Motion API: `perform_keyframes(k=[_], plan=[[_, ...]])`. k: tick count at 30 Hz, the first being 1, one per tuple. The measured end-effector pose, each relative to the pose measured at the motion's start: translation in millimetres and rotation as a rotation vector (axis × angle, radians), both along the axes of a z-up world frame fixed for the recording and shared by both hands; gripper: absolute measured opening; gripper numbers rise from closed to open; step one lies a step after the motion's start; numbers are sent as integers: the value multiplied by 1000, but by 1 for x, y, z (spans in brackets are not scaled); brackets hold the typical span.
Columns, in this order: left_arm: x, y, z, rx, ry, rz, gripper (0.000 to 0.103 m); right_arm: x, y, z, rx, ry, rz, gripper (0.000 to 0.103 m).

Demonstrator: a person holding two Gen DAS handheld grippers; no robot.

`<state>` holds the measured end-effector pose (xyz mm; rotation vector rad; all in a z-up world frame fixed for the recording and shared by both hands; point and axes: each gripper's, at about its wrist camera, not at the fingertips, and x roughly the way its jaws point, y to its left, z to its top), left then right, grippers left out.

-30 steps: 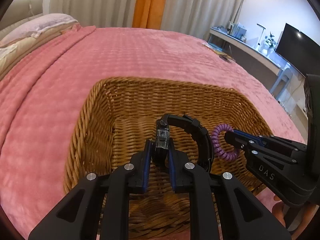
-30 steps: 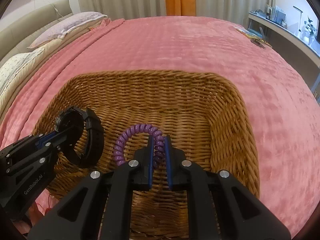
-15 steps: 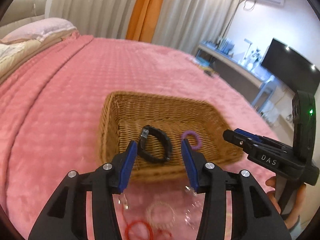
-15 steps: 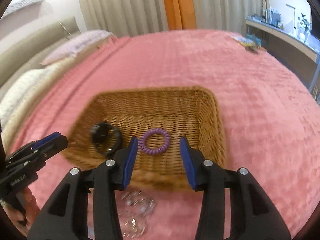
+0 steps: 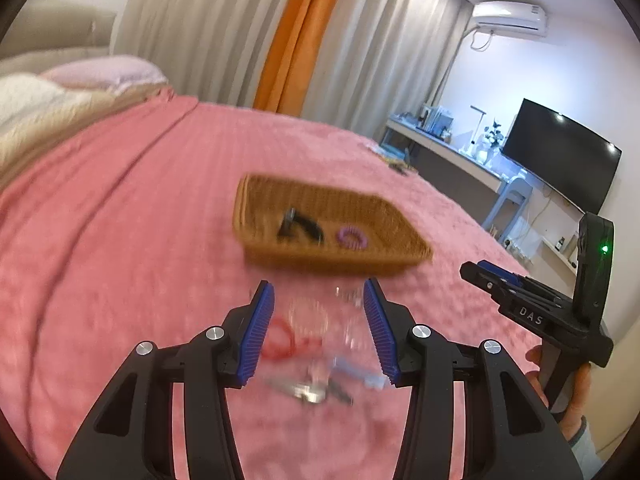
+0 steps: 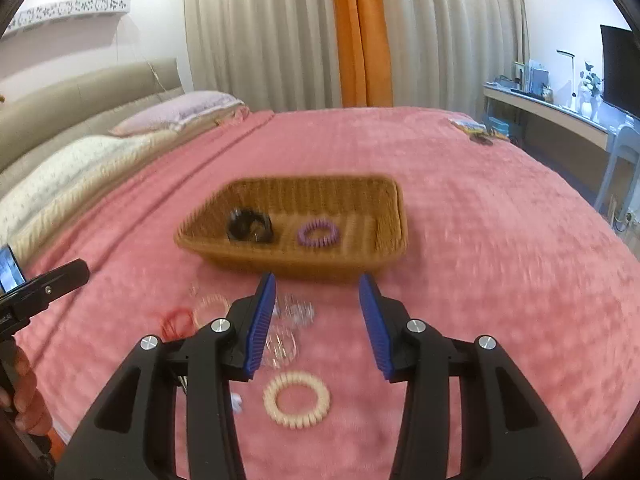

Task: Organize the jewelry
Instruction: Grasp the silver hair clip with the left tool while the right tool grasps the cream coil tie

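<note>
Both grippers open and empty above the pink bedspread (image 6: 460, 208); two items lie in the wicker basket (image 6: 360, 258), the rest lie loose in front of it.

The left gripper (image 5: 319, 330) has its blue pads spread wide with nothing between them; the right gripper (image 6: 317, 322) is likewise parted and holds nothing. Inside the basket the black watch (image 6: 249, 226) lies at the left, with the purple coil ring (image 6: 319, 233) near it to the right, not touching. On the bedspread between basket and grippers lie a cream coil ring (image 6: 297, 399), a clear coil ring (image 6: 281, 346), a second clear piece (image 6: 298, 309) just beyond it, a pale pink ring (image 6: 211, 309) and a red cord loop (image 6: 175, 319) just beside that. The left view is motion-blurred; a metallic item (image 5: 308, 392) below its pads cannot be identified.
</note>
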<state>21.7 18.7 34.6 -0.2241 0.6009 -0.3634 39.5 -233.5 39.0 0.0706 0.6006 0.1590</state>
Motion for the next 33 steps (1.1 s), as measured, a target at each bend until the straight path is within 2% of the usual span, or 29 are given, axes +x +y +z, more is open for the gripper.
perform_keyframes(k=[6,11,14,16,22,26,33], plan=[[3,-5,-62,0,158,10,45,0,3,-54,14,100,-3,40],[10,-11,-87,18,231,15,45,2,3,-66,18,130,0,40],[14,-17,-91,45,244,26,45,6,2,-78,11,169,-3,40],[18,-21,-91,55,256,34,49,9,2,-80,15,182,-4,40],[20,-33,-96,121,263,66,49,13,6,-85,0,211,1,40],[16,-30,-95,135,265,62,42,12,6,-85,-1,211,-7,40],[1,-15,-89,166,256,34,40,13,7,-86,2,213,7,40]])
